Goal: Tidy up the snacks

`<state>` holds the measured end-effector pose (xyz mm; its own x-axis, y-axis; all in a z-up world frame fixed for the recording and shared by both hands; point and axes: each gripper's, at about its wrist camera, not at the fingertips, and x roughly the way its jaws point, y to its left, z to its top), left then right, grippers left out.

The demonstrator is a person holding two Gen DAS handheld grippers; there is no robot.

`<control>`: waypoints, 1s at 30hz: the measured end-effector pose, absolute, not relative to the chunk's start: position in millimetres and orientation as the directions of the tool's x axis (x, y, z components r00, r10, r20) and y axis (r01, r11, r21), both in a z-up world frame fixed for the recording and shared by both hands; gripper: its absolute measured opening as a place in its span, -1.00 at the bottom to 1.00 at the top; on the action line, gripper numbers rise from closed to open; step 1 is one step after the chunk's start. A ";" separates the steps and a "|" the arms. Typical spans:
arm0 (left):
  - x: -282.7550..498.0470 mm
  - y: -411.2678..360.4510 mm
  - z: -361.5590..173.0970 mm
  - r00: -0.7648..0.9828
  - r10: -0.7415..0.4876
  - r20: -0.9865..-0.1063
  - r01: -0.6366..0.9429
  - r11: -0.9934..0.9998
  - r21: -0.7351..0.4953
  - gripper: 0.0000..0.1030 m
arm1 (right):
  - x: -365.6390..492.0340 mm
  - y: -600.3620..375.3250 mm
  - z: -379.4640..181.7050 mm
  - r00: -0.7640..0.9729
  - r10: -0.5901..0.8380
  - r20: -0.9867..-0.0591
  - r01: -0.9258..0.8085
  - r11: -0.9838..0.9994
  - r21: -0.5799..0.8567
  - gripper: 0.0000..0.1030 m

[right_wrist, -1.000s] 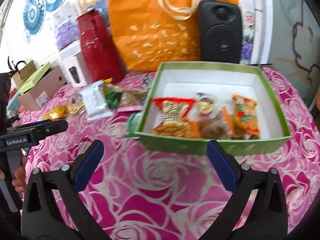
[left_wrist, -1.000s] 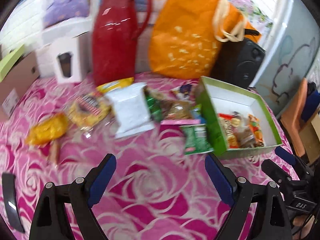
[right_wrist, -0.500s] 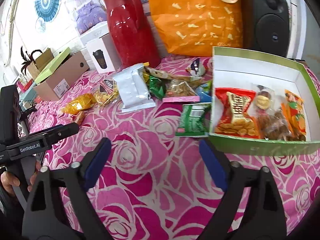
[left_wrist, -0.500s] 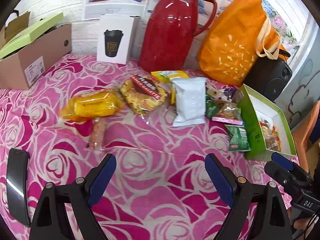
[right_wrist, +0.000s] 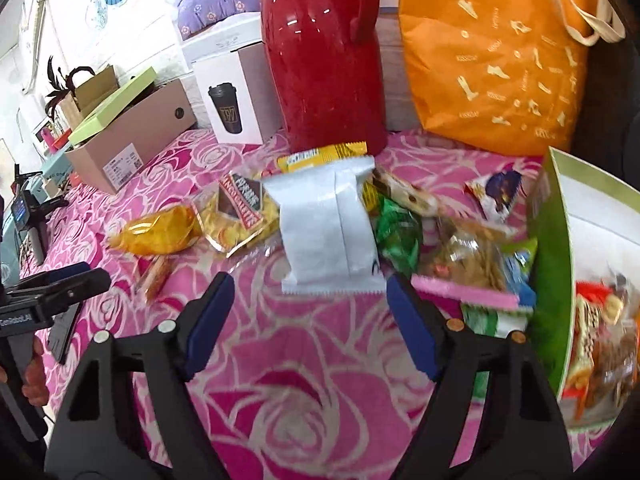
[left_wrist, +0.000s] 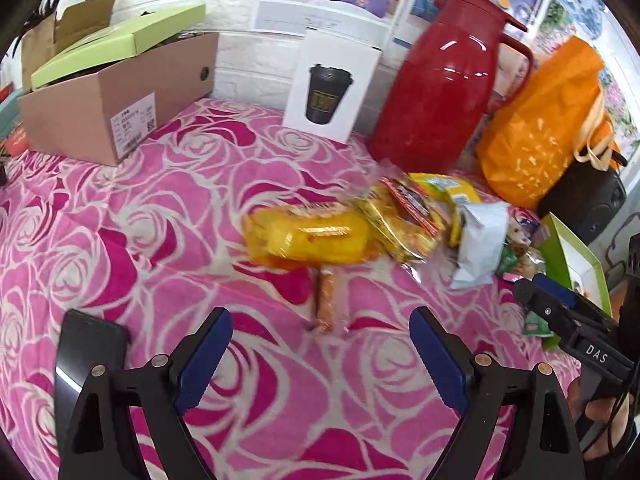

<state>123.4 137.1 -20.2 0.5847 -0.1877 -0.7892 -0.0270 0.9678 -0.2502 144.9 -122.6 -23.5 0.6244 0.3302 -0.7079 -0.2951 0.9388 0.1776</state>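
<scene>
Pink rose-print surface [left_wrist: 120, 216] carries loose snacks in a row: yellow pack [left_wrist: 308, 236], thin bar [left_wrist: 325, 300], white pouch [right_wrist: 328, 224]. Green box [right_wrist: 550, 280] at right holds some packs. Left hand-held gripper [left_wrist: 320, 356] spread, empty, near the bar. Right hand-held gripper [right_wrist: 310, 324] spread, empty, near the pouch.

Spread with a pink rose-patterned cloth [left_wrist: 168, 216]. Scattered across it: snack packets [right_wrist: 328, 228], a green box [right_wrist: 550, 280], a red jug [left_wrist: 436, 92], an orange bag [left_wrist: 544, 128], a cardboard box [left_wrist: 116, 104] and a dark phone [left_wrist: 86, 356].
</scene>
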 end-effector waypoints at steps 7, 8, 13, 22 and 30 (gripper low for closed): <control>162.7 143.5 -22.7 0.580 -0.176 -0.795 -0.017 0.974 -0.228 0.78 | 173.9 -106.3 -34.6 0.652 0.247 -0.716 -0.282 0.957 0.074 0.54; 169.1 142.2 -25.1 0.574 -0.172 -0.800 -0.014 0.975 -0.220 0.78 | 175.7 -105.3 -37.0 0.650 0.239 -0.721 -0.278 0.958 0.067 0.54; 195.4 138.3 -40.8 0.539 -0.165 -0.826 -0.010 0.979 -0.203 0.78 | 181.1 -101.1 -53.5 0.622 0.247 -0.743 -0.308 0.950 0.057 0.20; 206.8 140.2 -61.6 0.473 -0.234 -0.850 0.012 0.966 -0.259 -0.32 | 161.5 -104.6 -39.3 0.616 0.264 -0.742 -0.316 0.946 0.074 0.16; 183.8 133.1 -49.4 0.471 -0.273 -0.839 0.039 0.956 -0.289 -0.41 | 116.8 -127.2 -18.2 0.576 0.314 -0.755 -0.306 0.939 0.157 0.16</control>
